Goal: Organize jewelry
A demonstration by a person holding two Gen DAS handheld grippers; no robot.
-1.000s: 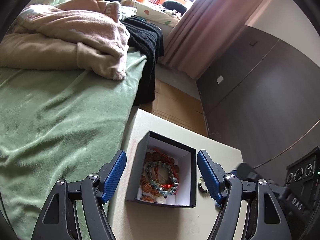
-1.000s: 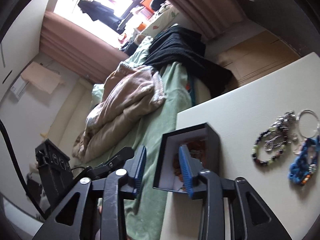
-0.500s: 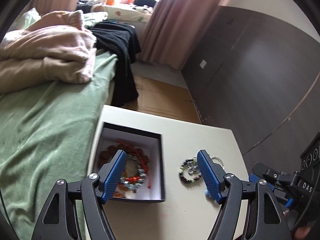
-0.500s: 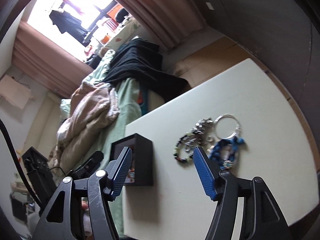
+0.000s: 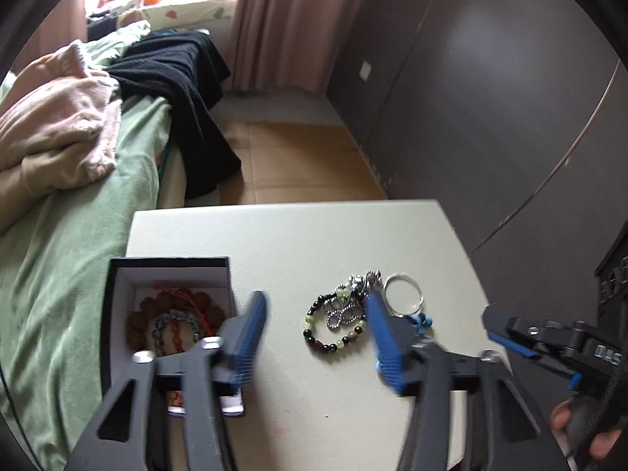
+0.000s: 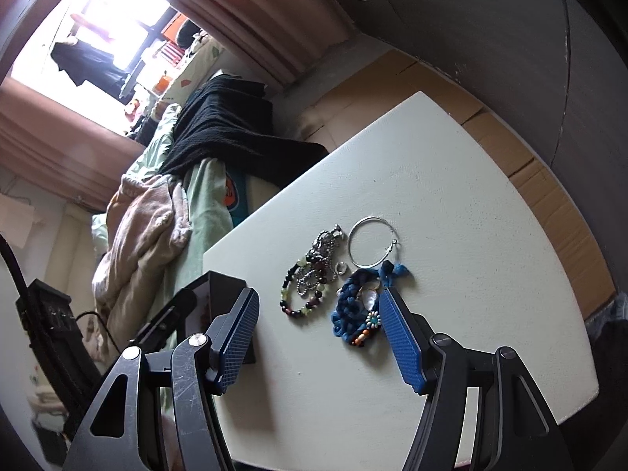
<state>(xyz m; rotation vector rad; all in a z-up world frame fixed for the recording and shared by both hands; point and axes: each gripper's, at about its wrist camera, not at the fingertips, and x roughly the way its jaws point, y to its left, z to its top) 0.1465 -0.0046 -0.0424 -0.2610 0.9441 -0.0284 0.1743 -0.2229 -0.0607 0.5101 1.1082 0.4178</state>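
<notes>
Jewelry is what we are sorting. Our left hand-held gripper (image 5: 314, 333) hangs released, jaws just narrowed with nothing clamped, above the beaded bracelet (image 5: 333, 327) on the desk (image 5: 298, 231). Our right hand-held gripper (image 6: 320, 327) is likewise released and empty. Some bracelets already lie in the black box (image 5: 117, 298); the chain (image 6: 320, 253), silver hoop (image 6: 371, 245) and blue cord piece (image 6: 349, 306) remain outside. Only the left view shows the box's contents; only the right shows the cord piece fully.
</notes>
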